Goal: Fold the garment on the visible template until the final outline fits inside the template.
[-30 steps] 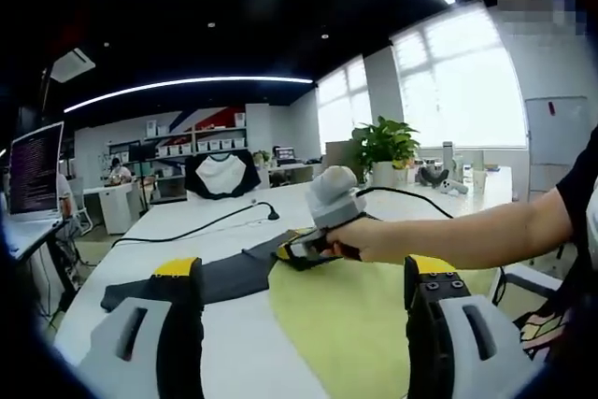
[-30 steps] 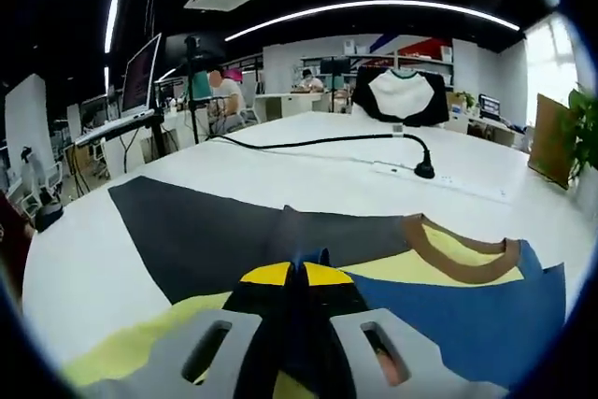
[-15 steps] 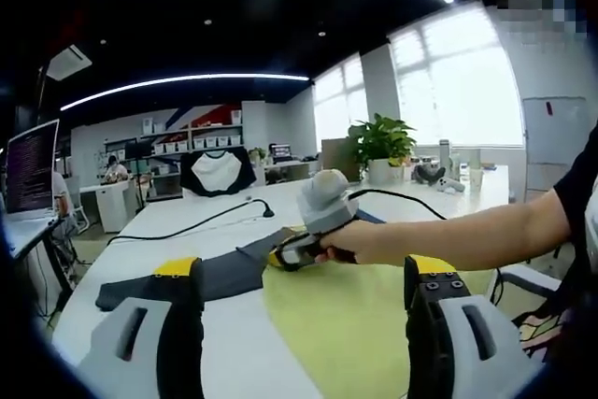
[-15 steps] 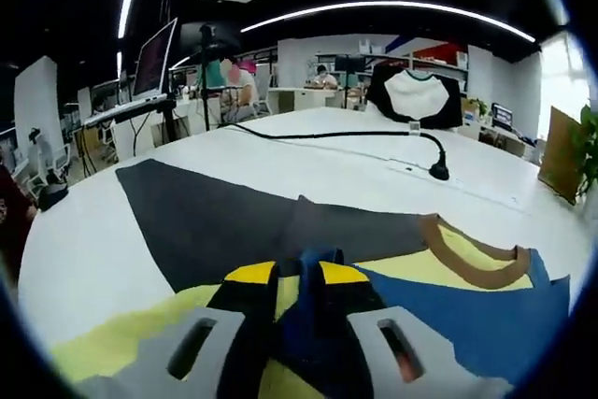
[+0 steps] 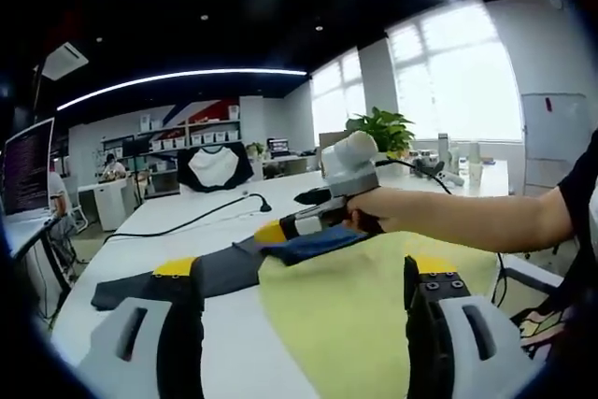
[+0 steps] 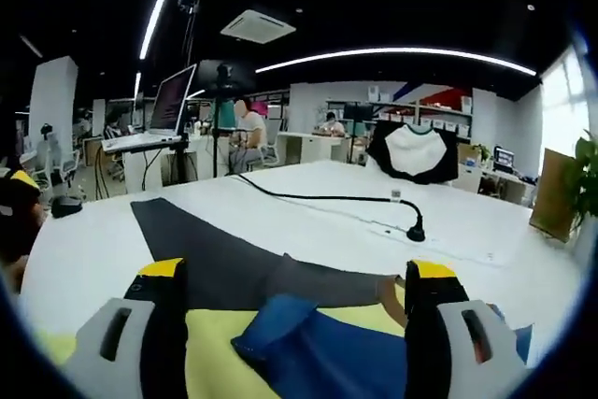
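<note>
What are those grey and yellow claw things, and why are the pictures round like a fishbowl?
Those claws are grabbers that a person holds, one in each hand. Each one carries a small camera looking out between its two jaws, and that lens bends the picture round.

In the left gripper view, the left grabber has its jaws wide apart, holding nothing. Across from it you see the person's hand holding the right grabber above the shirt.

In the right gripper view, the right grabber is open too. Between its jaws sits a blue sleeve, lying loose.

On the white table lies a shirt that is yellow, blue and dark grey. A black cable runs behind it. The person is folding the shirt.
</note>
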Demonstrator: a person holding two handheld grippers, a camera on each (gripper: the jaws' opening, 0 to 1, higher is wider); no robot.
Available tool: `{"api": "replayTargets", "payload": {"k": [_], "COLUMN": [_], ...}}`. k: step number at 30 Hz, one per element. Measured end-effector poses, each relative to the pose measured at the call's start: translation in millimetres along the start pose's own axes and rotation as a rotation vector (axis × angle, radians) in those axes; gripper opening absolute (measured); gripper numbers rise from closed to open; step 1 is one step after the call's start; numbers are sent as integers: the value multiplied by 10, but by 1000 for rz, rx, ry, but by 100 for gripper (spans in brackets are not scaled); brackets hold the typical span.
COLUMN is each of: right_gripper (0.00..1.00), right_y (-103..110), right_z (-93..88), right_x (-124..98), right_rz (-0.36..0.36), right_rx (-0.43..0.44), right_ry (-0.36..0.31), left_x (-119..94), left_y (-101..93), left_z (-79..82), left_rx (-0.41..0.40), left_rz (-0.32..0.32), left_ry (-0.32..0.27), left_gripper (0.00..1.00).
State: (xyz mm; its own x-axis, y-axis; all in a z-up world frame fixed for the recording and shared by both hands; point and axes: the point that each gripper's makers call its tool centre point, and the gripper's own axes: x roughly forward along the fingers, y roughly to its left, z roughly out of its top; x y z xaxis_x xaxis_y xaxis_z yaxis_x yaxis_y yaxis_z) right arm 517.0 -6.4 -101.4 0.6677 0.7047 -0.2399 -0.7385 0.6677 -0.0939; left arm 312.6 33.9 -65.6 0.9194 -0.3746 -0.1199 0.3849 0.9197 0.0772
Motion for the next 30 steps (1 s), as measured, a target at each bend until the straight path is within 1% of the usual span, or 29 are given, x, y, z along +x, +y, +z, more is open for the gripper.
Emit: {"api": "replayTargets", "payload": {"k": [1, 3, 4, 6, 7, 10, 12, 15, 17, 20, 24, 28, 30], "right_gripper": [99, 99, 99, 99, 99, 99, 99, 99, 98, 98, 98, 98, 98], "right_y": [-23, -79, -91, -126, -146, -190, -252, -356, -432, -556, -717, -907, -1005], "right_z": [28, 27, 57, 105, 128, 191, 227, 256, 231, 143, 27, -40, -108], "right_x": [-48, -149, -184, -275, -329, -433, -510, -607, -679, -784, -913, -1011, -1060], "right_rz": [-4, -22, -21, -31, -36, -44, -58, -85, -107, -135, -163, -207, -226], "right_rx": [2, 39, 35, 25, 16, 14, 20, 17, 5, 3, 22, 30, 38], "right_ry": [2, 40, 32, 26, 24, 5, -3, -14, -10, -3, 12, 14, 20], "left_x": [21, 57, 86, 131, 153, 261, 351, 471, 567, 692, 869, 1036, 1139], "left_y": [3, 29, 42, 33, 25, 33, 51, 50, 55, 101, 113, 120, 124], "left_z": [7, 18, 24, 27, 31, 58, 81, 88, 97, 86, 64, -4, -52], "left_rx": [1, 4, 8, 17, 18, 46, 52, 74, 103, 123, 138, 151, 167], "left_rz": [2, 16, 21, 8, 2, 3, 7, -2, -8, -3, -15, -22, -26], "left_ry": [2, 1, 2, 11, 13, 20, 20, 32, 37, 44, 37, 58, 70], "left_gripper": [94, 97, 97, 92, 91, 93, 94, 92, 91, 87, 86, 81, 79]}}
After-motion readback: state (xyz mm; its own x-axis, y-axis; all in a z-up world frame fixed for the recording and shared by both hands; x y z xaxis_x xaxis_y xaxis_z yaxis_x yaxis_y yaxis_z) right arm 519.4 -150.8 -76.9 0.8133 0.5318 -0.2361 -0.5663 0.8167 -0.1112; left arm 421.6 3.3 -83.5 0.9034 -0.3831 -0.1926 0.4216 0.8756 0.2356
